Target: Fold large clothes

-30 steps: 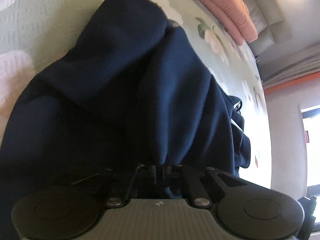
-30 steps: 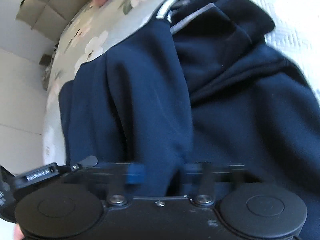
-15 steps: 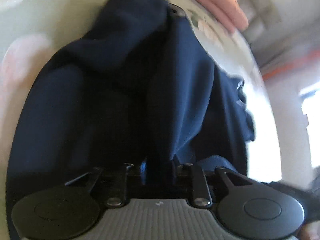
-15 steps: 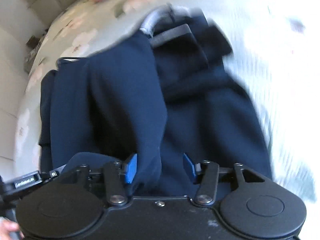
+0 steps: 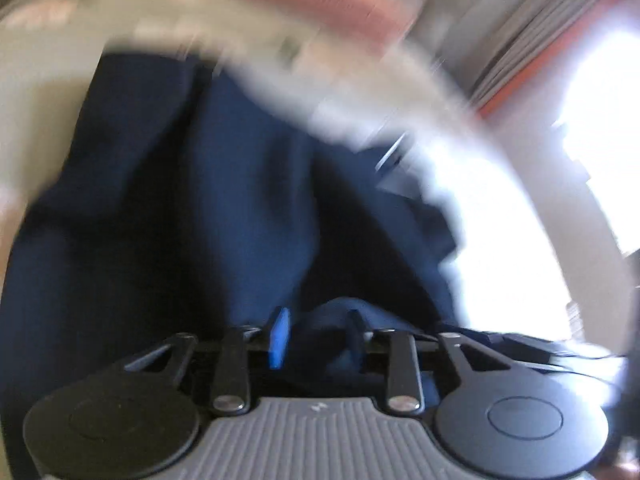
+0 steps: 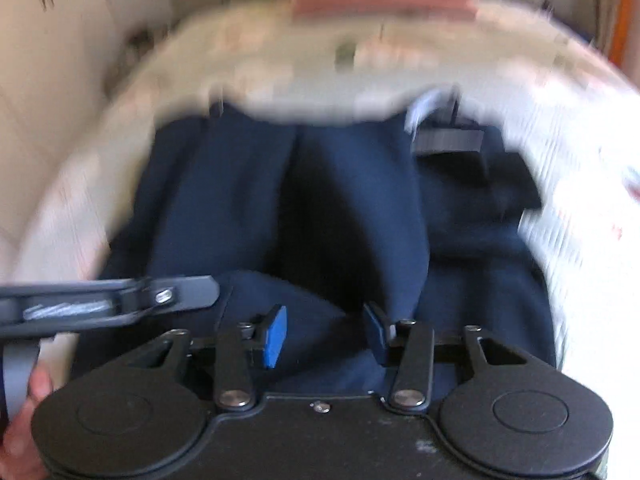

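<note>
Two tongs parted, left [image 5: 316, 334], right [image 6: 326, 334] (blurred), over navy garment [image 6: 344, 200]

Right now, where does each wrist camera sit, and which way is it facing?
Left wrist: on the left gripper, looking along its blue-padded fingers over the dark navy fabric garment toward the blurred pink pillow.
Right wrist: on the right gripper, facing the same garment; the left gripper's arm and a bare hand show at left.
Shared: garment, floral bedspread, pillow.
</note>
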Tool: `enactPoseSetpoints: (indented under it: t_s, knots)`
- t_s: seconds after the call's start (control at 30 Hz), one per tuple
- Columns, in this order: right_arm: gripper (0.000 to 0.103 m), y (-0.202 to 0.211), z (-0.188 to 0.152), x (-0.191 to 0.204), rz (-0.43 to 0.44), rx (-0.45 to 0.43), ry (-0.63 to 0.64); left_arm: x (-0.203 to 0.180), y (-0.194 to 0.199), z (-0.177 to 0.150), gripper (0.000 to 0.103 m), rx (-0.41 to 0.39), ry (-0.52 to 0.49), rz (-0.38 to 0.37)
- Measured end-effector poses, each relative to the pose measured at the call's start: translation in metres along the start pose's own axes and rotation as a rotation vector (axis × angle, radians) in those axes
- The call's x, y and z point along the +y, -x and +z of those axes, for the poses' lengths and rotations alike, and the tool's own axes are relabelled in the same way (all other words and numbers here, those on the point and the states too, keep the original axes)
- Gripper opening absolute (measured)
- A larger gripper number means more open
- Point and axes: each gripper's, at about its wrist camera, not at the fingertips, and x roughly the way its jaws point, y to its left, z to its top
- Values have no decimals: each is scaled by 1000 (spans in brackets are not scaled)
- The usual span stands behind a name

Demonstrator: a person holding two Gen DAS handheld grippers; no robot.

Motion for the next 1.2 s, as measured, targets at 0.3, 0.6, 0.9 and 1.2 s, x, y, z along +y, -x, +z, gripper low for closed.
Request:
enactPoseSetpoints:
  t_s: [0.3, 0.6, 0.9, 1.2]
  knots:
    - [50, -23, -33, 8, -42, 10, 63, 3, 7, -39, 23, 8, 43, 77]
    - [66, 58, -54, -32, 78, -11, -48, 5, 90, -52, 24, -21, 10, 235]
    - [66, 87, -114, -68, -8, 103, -71, 49, 132, -106, 28, 53, 118, 289]
    - [79, 105, -163, -104, -129, 204, -91, 73, 143, -160, 62, 203, 159, 292]
